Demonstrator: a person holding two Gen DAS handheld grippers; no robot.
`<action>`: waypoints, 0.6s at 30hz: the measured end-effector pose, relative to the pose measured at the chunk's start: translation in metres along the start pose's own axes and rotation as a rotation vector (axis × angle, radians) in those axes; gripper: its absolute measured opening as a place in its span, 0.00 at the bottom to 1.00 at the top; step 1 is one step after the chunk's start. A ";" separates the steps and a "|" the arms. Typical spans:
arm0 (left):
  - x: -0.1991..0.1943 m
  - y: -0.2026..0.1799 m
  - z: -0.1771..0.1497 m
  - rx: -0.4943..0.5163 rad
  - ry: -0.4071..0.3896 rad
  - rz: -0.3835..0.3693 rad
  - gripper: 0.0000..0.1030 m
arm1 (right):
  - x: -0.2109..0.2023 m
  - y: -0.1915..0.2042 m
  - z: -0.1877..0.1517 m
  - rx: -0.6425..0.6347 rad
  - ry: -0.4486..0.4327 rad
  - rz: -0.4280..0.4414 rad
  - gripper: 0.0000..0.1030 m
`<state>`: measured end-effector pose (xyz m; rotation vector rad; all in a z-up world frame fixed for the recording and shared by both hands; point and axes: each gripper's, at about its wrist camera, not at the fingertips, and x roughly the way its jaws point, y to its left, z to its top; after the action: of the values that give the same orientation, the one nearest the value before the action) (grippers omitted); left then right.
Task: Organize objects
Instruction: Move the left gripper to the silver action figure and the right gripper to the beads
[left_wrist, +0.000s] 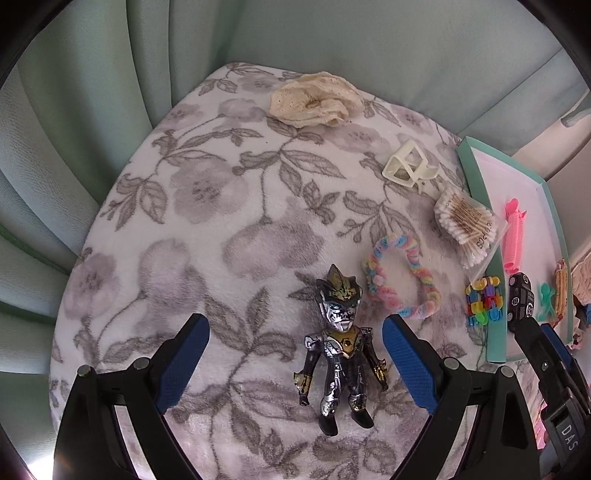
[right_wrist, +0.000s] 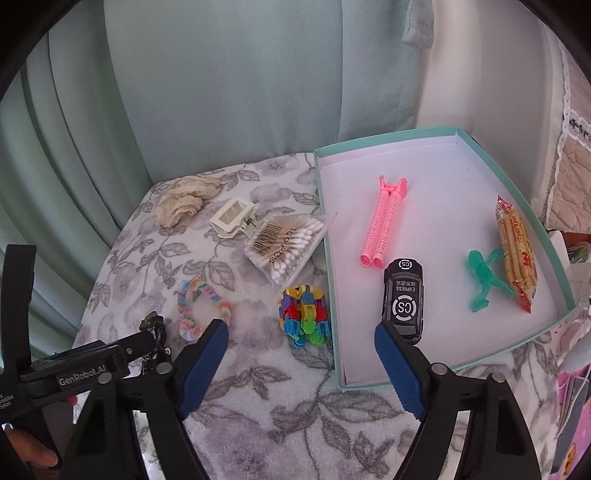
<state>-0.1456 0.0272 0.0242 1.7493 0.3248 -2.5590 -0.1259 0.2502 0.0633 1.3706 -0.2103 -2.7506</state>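
While both stand wide open and empty, the left gripper (left_wrist: 295, 354) flanks the toy figure (left_wrist: 341, 354).

Both wrist cameras look steeply down, close over the blanket (left_wrist: 192, 229), sharing the scrunchie (left_wrist: 402, 280), the swabs (right_wrist: 290, 243) and the box (right_wrist: 424, 155).

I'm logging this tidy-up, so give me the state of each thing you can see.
Left hand-held gripper: open, above the toy figure.
Right hand-held gripper: open, empty.
Box: open, holding the toy car.
Cotton swab bag: on the blanket, outside the box.
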 end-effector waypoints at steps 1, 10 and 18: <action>0.003 -0.001 -0.001 -0.003 0.011 -0.008 0.92 | 0.001 0.000 0.000 0.002 -0.002 0.006 0.74; 0.011 -0.012 -0.004 0.009 0.026 -0.048 0.89 | 0.003 0.005 0.003 0.001 -0.022 0.029 0.46; 0.016 -0.011 -0.004 0.006 0.040 -0.065 0.81 | 0.011 0.014 0.001 -0.026 -0.008 0.034 0.39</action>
<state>-0.1493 0.0402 0.0098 1.8245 0.3818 -2.5739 -0.1335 0.2352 0.0576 1.3379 -0.1960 -2.7214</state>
